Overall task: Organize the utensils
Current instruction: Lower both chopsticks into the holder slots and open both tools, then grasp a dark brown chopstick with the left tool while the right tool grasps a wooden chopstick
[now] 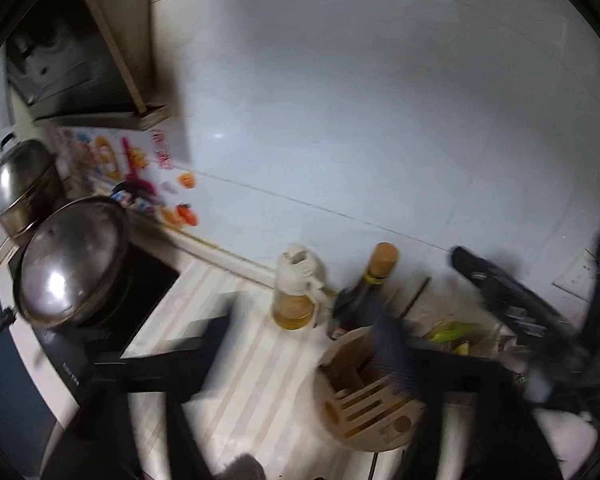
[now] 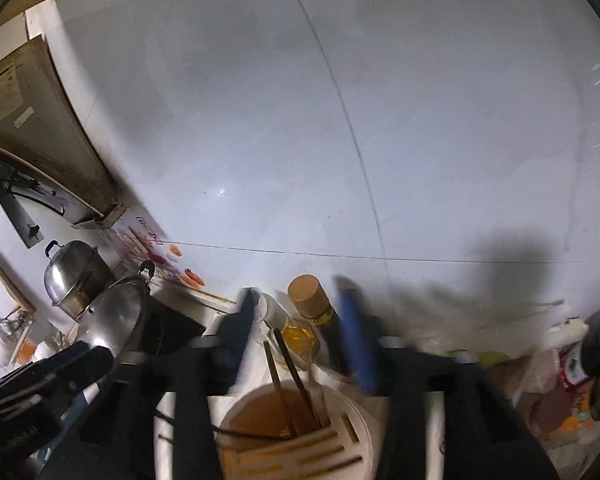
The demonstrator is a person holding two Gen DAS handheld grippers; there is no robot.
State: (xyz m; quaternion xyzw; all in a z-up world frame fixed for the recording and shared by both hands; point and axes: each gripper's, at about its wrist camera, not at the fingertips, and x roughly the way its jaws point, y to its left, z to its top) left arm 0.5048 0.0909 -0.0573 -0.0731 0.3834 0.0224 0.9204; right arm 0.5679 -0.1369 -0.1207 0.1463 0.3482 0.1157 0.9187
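Right claw open over striped counter, prob. kitchen, white-tiled wall.

Kitchen corner, dim – pale grey tiled wall with thin grout lines, faint glare spot. Black range hood mounted upper left, colourful food sticker beneath. Striped light countertop below, dark cooktop set in – heavily blurred.

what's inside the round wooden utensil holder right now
Two dark chopsticks stand in the utensil holder, leaning in its open compartment. The slots beside them look empty. Its bottom is hidden.
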